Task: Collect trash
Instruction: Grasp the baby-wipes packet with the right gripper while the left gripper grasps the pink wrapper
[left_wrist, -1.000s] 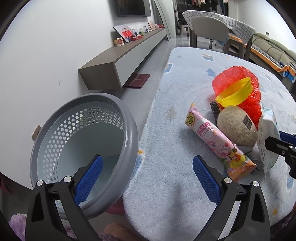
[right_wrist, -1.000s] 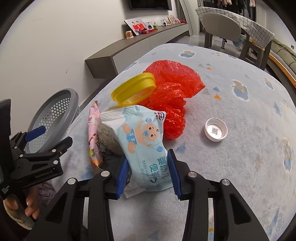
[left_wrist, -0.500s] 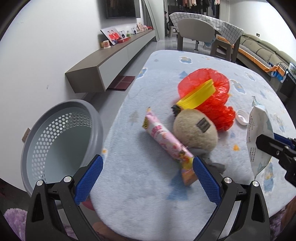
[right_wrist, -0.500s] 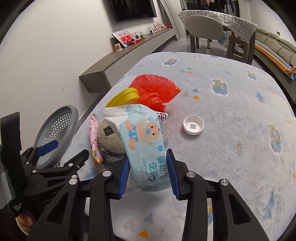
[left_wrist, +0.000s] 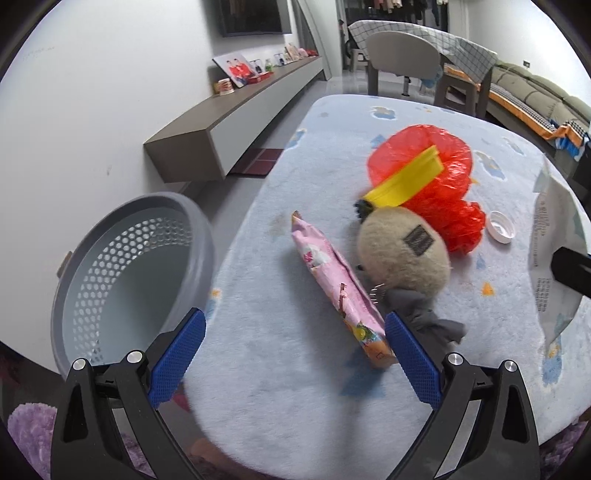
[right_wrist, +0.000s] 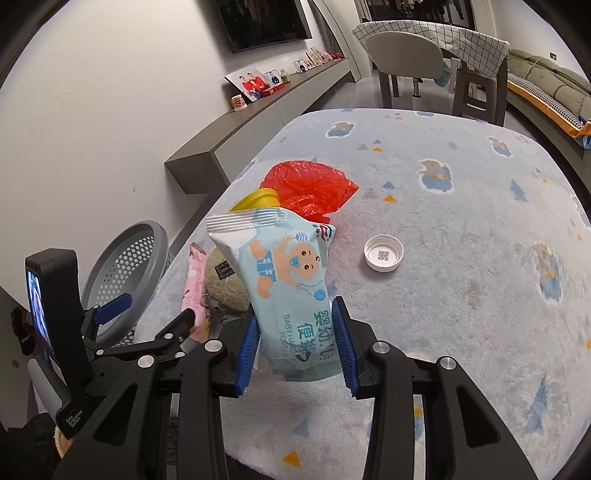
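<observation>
Fleecy blue table cover (right_wrist: 461, 258): right gripper (right_wrist: 297, 345) clamps wipes pack (right_wrist: 291, 291) upright, clear of clutter, likely bound for basket (right_wrist: 125, 273) at 9 o'clock; left gripper (left_wrist: 291, 350) gapes empty.

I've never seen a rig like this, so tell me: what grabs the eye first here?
The right gripper holds up a pale blue baby-wipes pack over the fluffy blue tablecloth. Behind it lies a crumpled red plastic bag beside a beige fuzzy ball and a pink snack wrapper. A grey perforated basket waits left of the table.
</observation>
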